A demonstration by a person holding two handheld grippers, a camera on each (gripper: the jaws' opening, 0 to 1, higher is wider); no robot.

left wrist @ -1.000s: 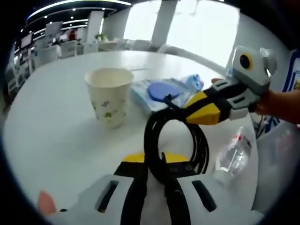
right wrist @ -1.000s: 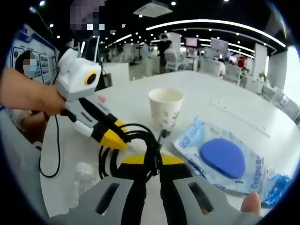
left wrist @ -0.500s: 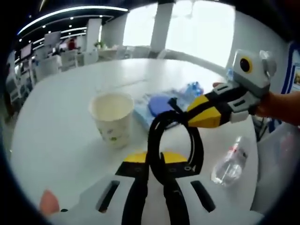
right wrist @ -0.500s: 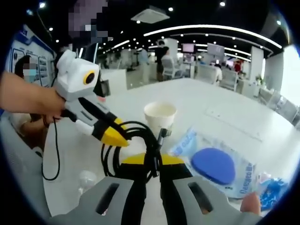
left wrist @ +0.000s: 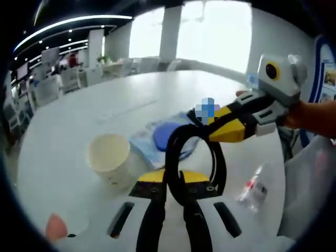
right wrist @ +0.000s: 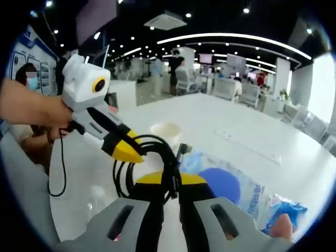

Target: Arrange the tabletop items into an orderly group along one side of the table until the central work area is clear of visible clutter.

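A black coiled cable (left wrist: 184,152) hangs above the white table (left wrist: 68,121), gripped from both ends. My left gripper (left wrist: 173,182) is shut on the coil's lower part. My right gripper (left wrist: 208,132) comes in from the right with its yellow tips shut on the coil's top. In the right gripper view the same cable (right wrist: 157,157) loops between the right gripper (right wrist: 172,179) and the left gripper (right wrist: 134,155). Below lie a paper cup (left wrist: 109,156), a blue packet with a round blue pad (left wrist: 160,137) and a small plastic bottle (left wrist: 252,186).
The cup (right wrist: 165,131) stands beyond the coil, the blue packet (right wrist: 231,184) to its right, with a crumpled blue wrapper (right wrist: 286,212) near the edge. A thin black cord (right wrist: 55,168) hangs at the left. Office desks, chairs and people fill the background.
Both cameras have risen away from the table with the cable still held between the two grippers. The cup, packet and bottle now look lower and smaller; none has moved on the table.
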